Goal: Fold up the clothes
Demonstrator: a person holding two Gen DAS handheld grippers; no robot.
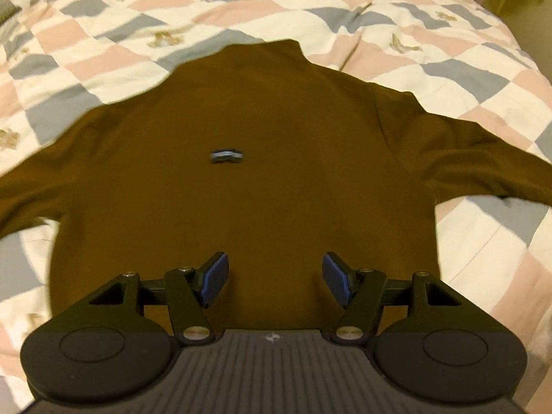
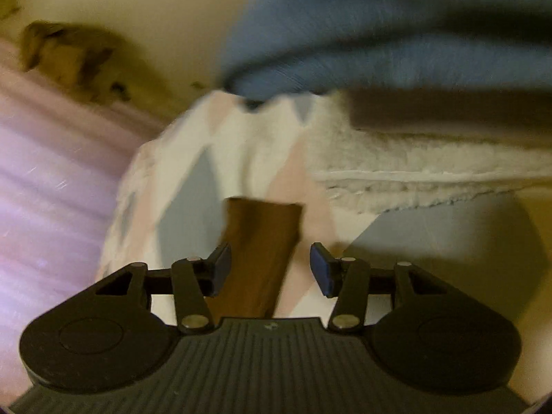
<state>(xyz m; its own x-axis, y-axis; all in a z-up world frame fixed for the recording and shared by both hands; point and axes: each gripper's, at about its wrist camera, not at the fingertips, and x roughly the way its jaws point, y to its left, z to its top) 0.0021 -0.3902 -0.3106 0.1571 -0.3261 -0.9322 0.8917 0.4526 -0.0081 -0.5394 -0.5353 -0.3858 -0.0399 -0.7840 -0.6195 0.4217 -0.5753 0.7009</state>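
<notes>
Over on the left, the left gripper (image 1: 275, 279) hangs above the lower body of a brown sweater (image 1: 262, 158), its two blue-padded fingers (image 1: 216, 276) spread wide with only cloth showing between them and nothing pinched. The sweater lies flat on a patchwork quilt (image 1: 103, 51) of pink, grey and cream squares, its collar pointing away from the gripper and a sleeve stretched out to either side. A small blue-and-white tag (image 1: 226, 156) sits on the fabric a little left of the middle of the chest. The quilt shows all around the garment, rumpled into a long crease beyond the right shoulder. Moving to the right, the right gripper (image 2: 270, 269) is held near the edge of the bed, jaws also apart and closed on nothing. A brown strip of the sweater, the sleeve end (image 2: 258, 255), runs between its fingers from under the tool body outward, lying on the quilt (image 2: 186, 189); the picture is too blurred to say whether the left pad touches it. Beyond it is a fleecy cream blanket edge (image 2: 414, 165) and, above that, a blurred blue garment (image 2: 396, 34). At the far left of that view is a pale pink surface (image 2: 51, 172), smeared by motion.
</notes>
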